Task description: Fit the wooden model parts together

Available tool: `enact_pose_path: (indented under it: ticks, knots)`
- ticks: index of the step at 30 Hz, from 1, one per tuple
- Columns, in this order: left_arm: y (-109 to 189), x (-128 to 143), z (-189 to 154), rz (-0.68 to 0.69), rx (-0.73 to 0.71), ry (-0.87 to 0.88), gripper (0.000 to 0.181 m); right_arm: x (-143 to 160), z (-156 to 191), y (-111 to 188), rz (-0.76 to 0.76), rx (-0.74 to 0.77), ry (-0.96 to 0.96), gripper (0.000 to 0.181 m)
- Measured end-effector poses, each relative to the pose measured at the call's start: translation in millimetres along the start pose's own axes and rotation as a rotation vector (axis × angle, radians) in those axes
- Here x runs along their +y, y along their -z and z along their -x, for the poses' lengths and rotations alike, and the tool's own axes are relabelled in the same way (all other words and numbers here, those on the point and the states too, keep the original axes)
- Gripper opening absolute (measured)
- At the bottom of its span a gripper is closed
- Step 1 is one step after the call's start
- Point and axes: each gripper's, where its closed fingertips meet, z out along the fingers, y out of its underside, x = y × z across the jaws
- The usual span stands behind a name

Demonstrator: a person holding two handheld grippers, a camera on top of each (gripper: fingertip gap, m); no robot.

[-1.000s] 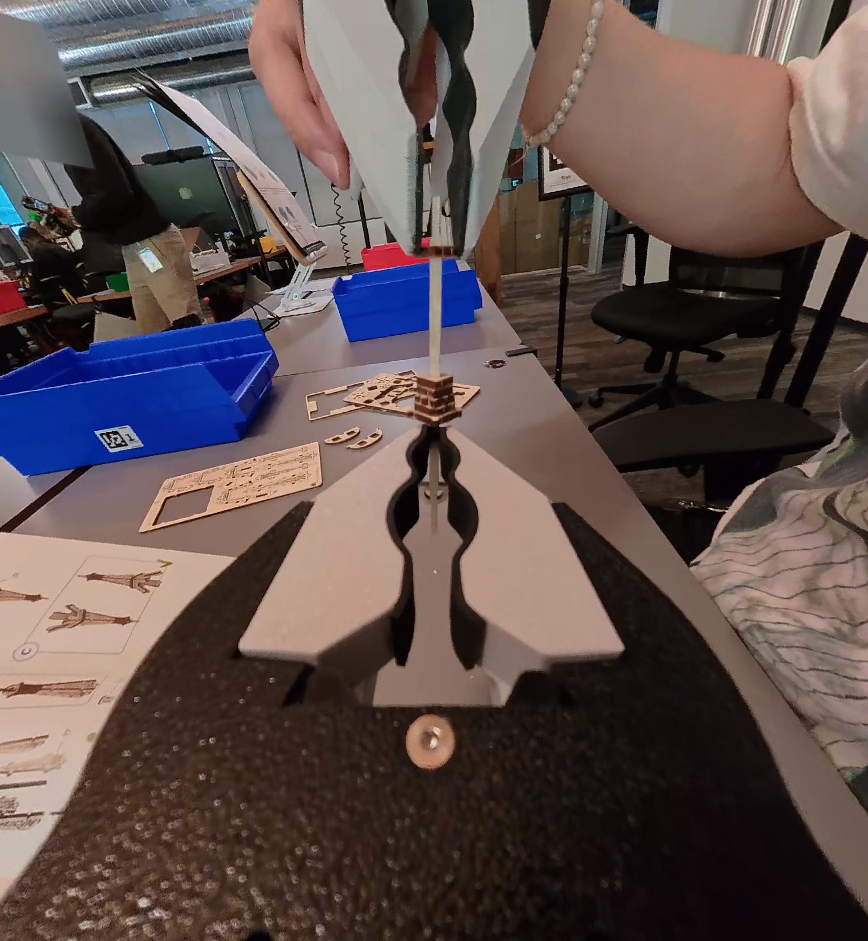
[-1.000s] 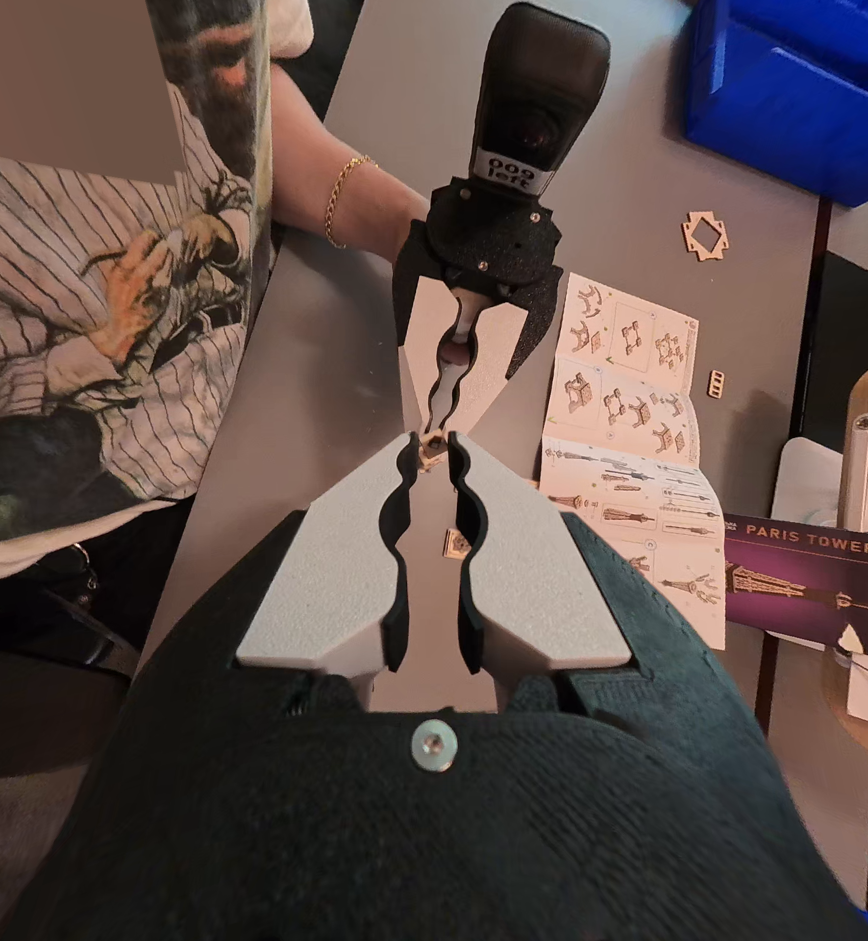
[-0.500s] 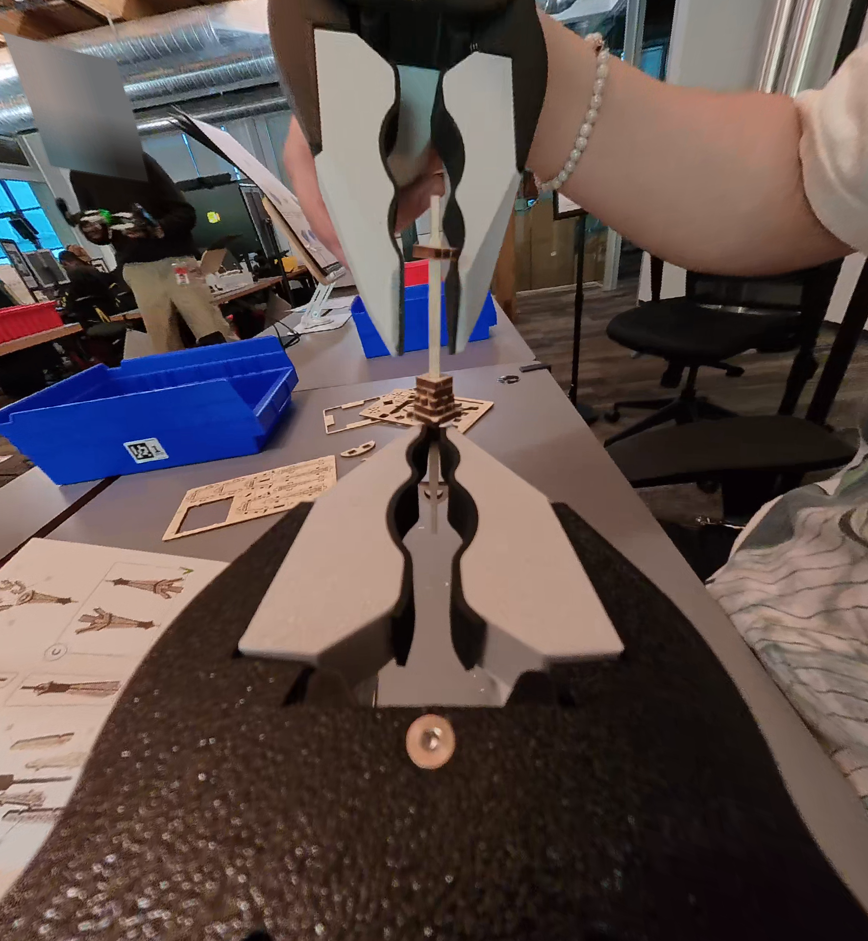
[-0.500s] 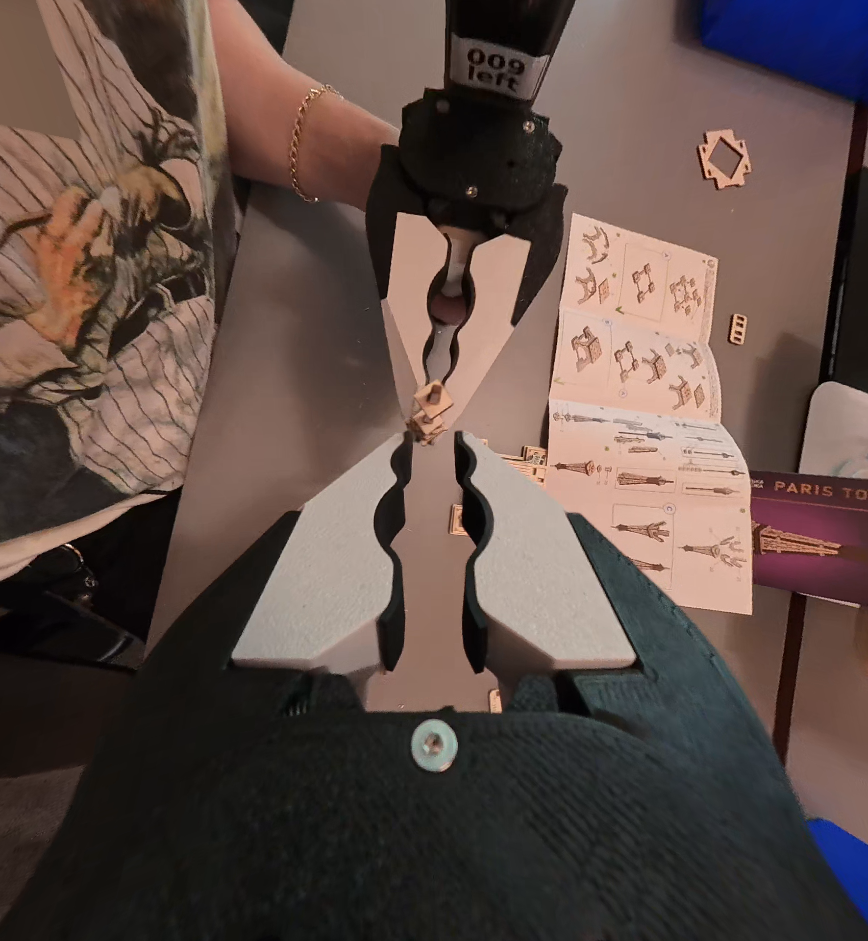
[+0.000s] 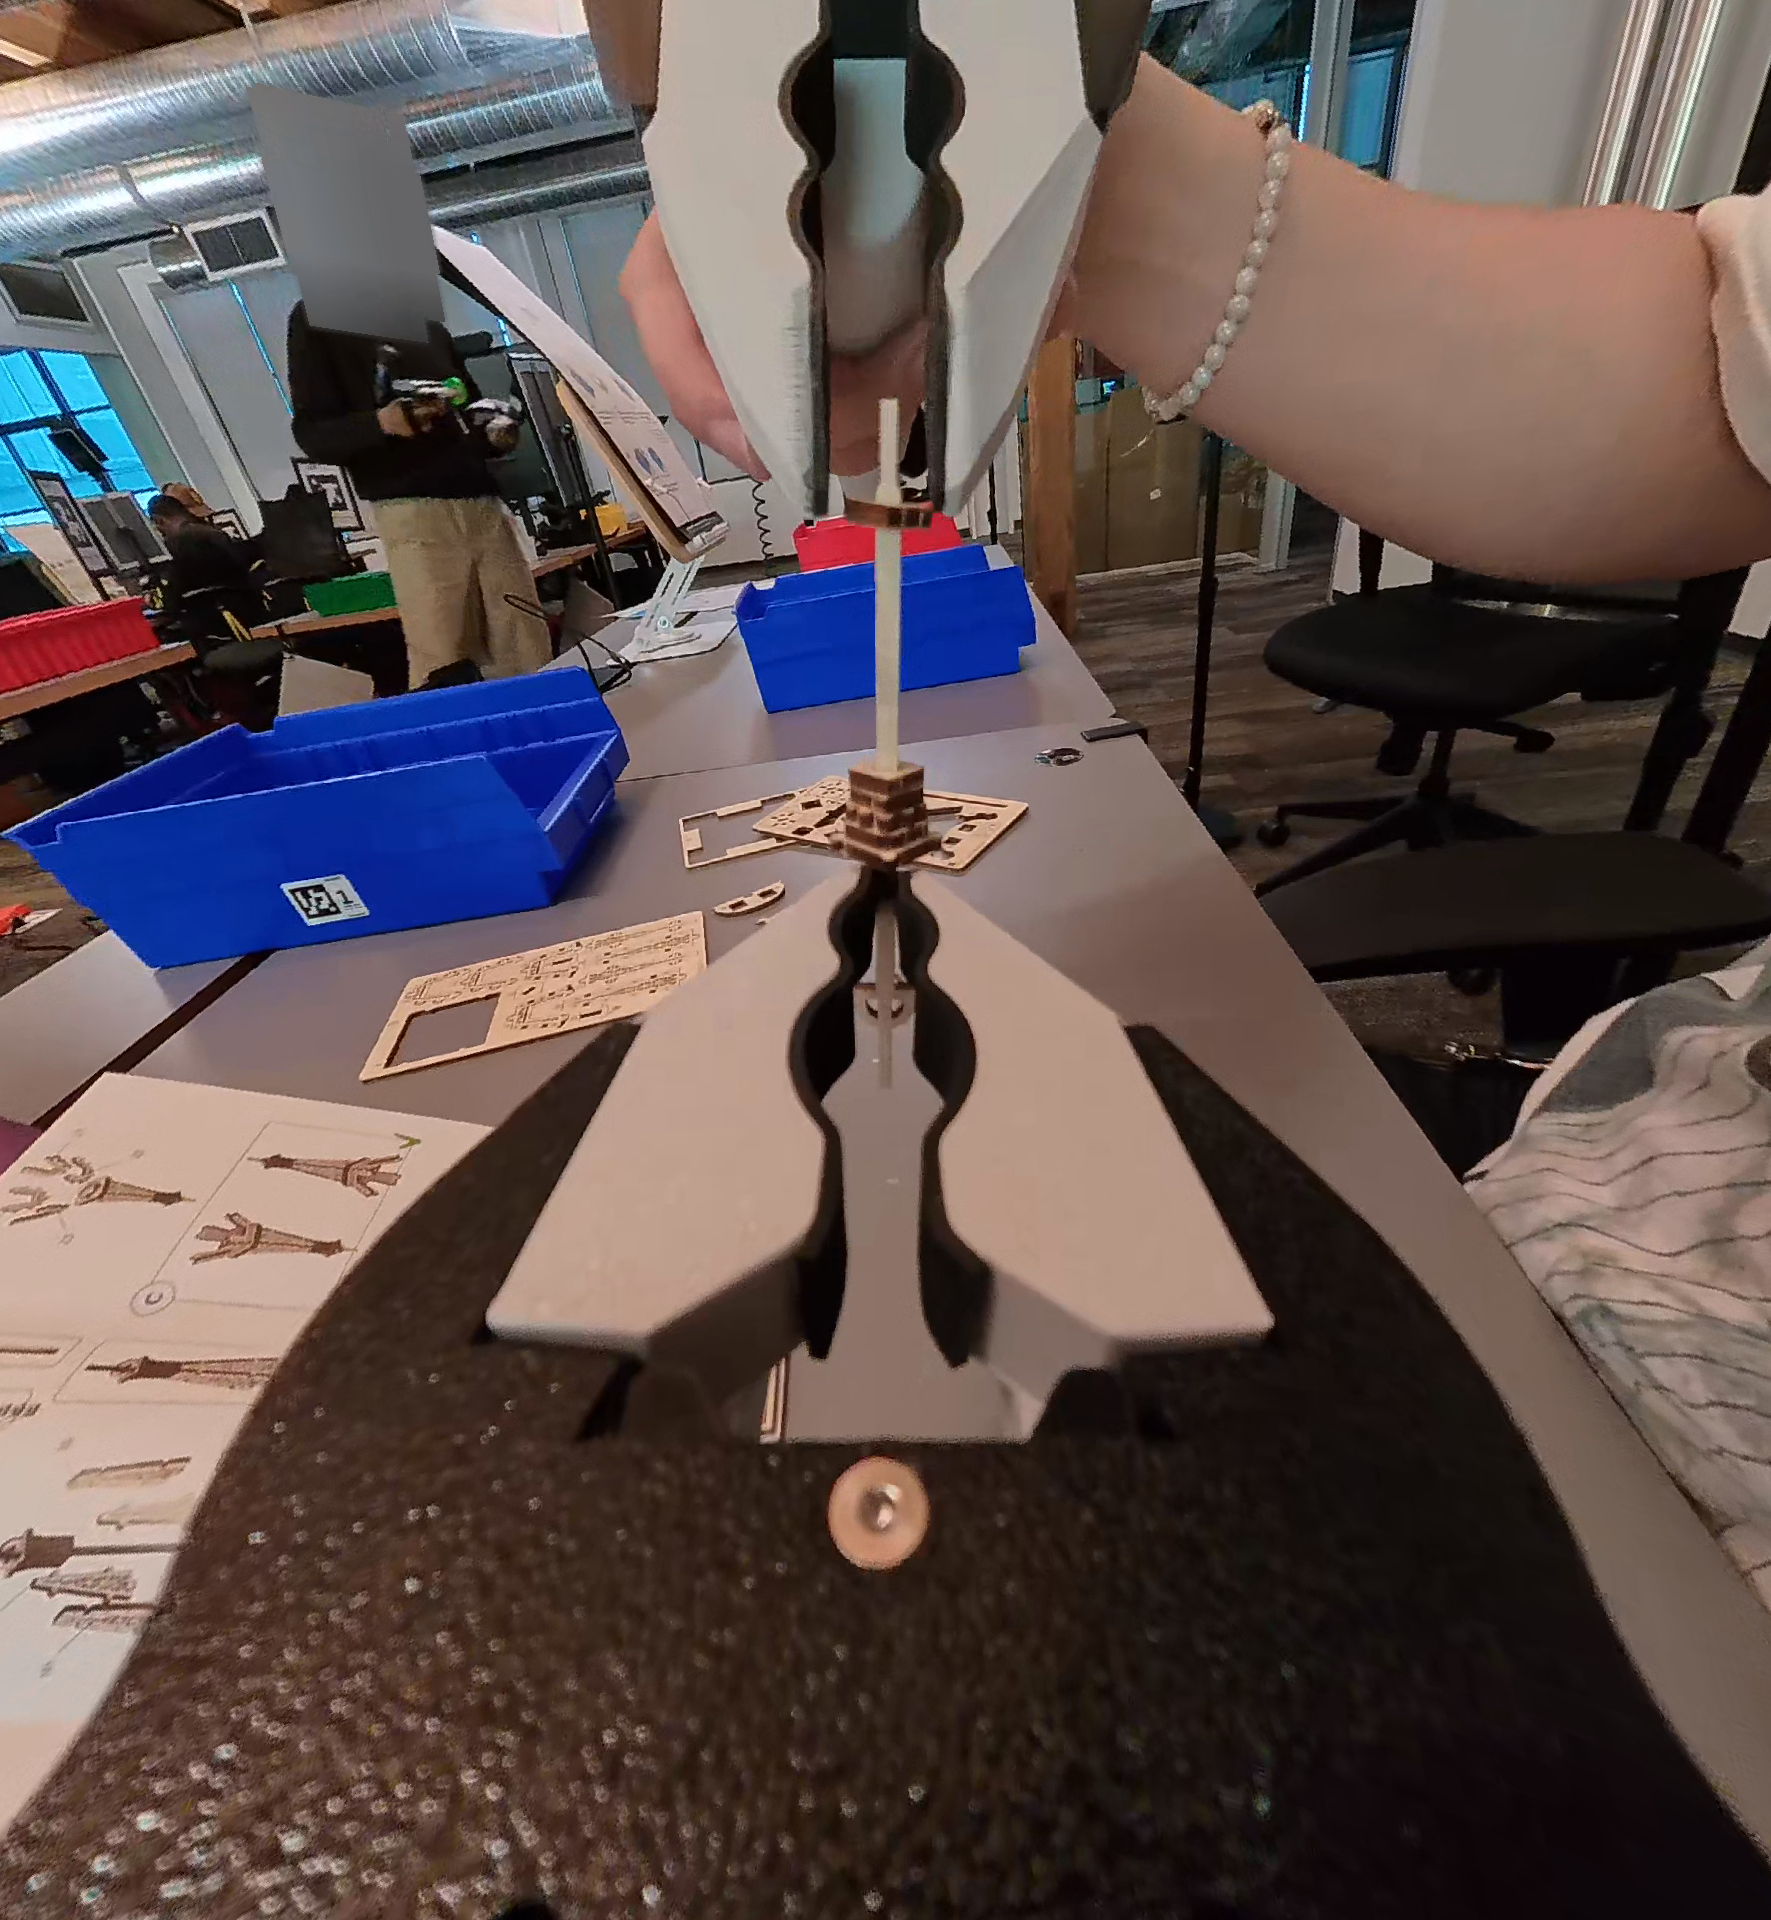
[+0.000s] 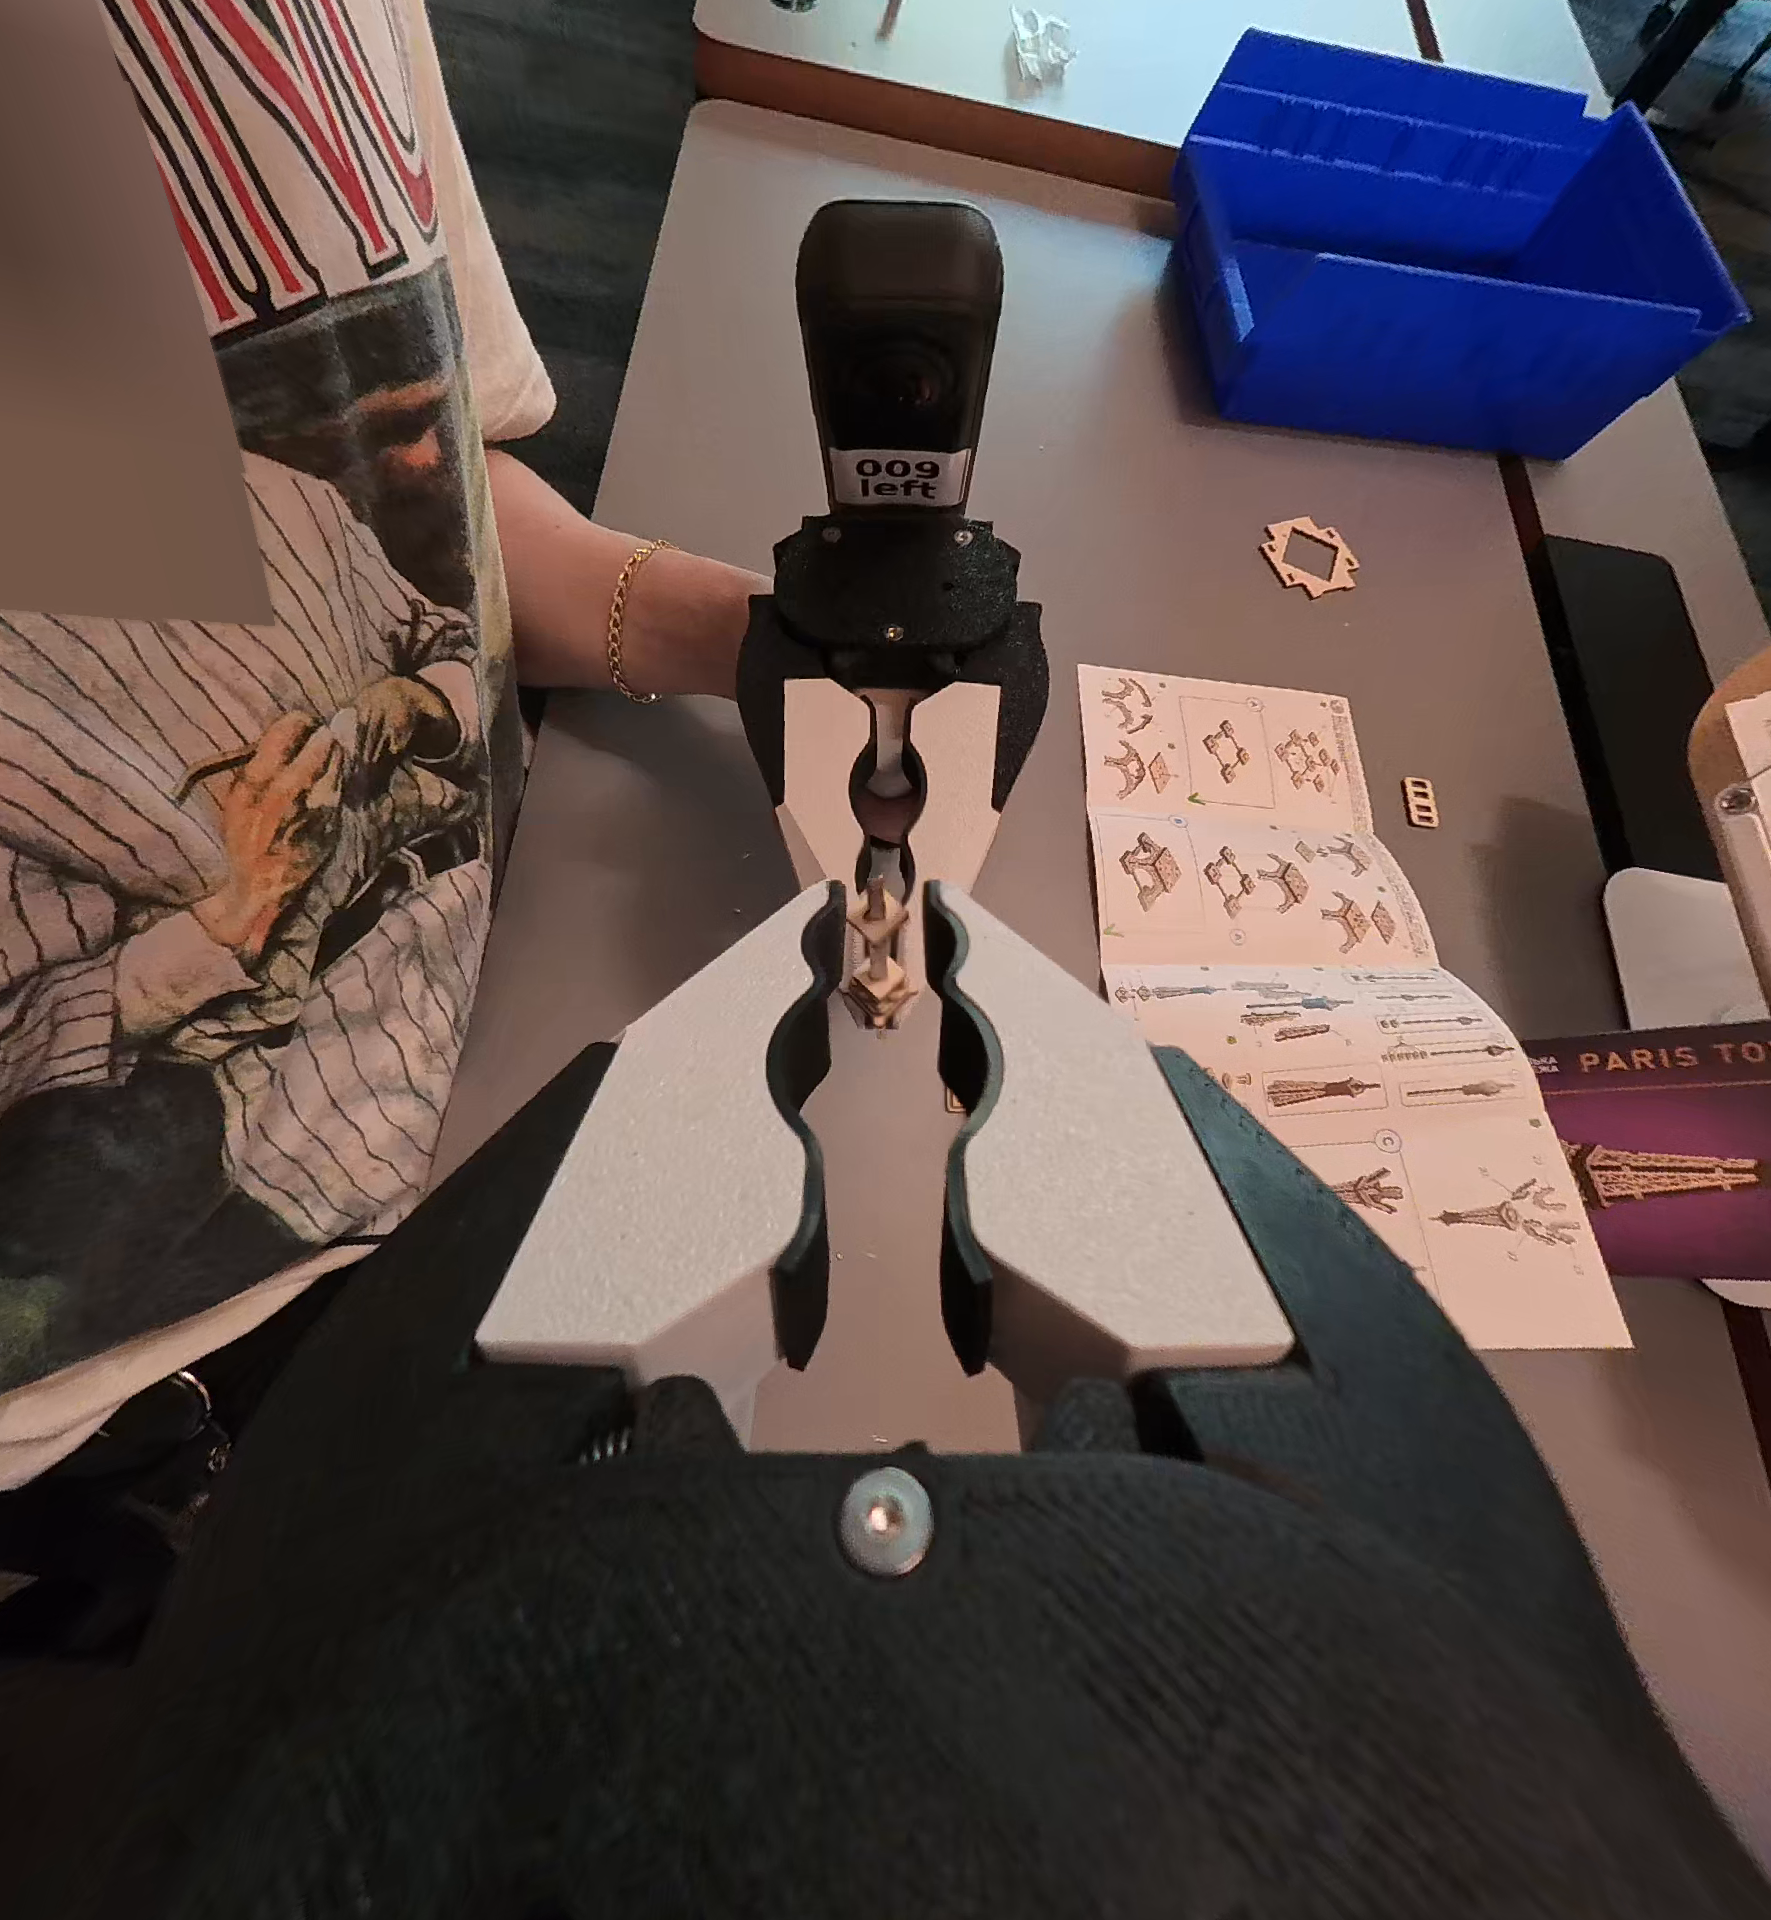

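My left gripper is shut on a thin wooden spire rod that stands upright, with a stack of small square wooden pieces just above my fingertips. A small wooden piece is threaded near the rod's top. My right gripper comes down from above, its jaws slightly apart, with its tips level with that piece on either side. In the right wrist view the right gripper frames the rod assembly end-on, with the left gripper beyond it.
On the grey table are two blue bins, punched wooden sheets, an instruction sheet, a purple box and a loose square frame. Office chairs stand to the right. Some 6 cm of space lies between my two pairs of fingers.
The right gripper opened, dropped past the small piece, then rose so its tips are level with it. The left gripper still holds the rod upright.
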Motion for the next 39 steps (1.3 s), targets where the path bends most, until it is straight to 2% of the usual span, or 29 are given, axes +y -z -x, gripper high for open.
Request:
enact_pose_path:
  ticks: [6,15,20,23,26,28,30,36,39]
  knots:
    - [1,1,2,0.002,-0.009,-0.002,0.000,0,0,-3,-0.004,-0.003,0.000,0.009]
    - [3,-5,-1,-0.049,0.023,0.038,0.000,-7,0,-2,-0.117,-0.024,-0.032,0.009]
    - [4,-6,4,-0.054,-0.003,0.053,0.000,-7,-9,3,-0.140,0.045,-0.022,0.010]
    - [5,-9,6,-0.070,-0.012,0.057,0.000,-13,-12,9,-0.180,0.072,-0.029,0.000]
    - [5,-8,6,-0.066,-0.009,0.056,0.000,-13,-10,8,-0.181,0.067,-0.030,0.000]
    - [4,-7,4,-0.060,-0.004,0.053,0.000,-15,-9,8,-0.191,0.072,-0.029,0.009]
    - [2,-7,3,-0.052,-0.002,0.047,0.000,-16,-9,7,-0.187,0.073,-0.026,0.001]
    - [3,-5,6,-0.044,-0.011,0.055,0.000,-14,-10,5,-0.160,0.086,-0.019,0.000]
    - [6,-2,17,-0.025,-0.079,0.059,0.031,-13,-18,7,-0.156,0.138,-0.049,0.000]
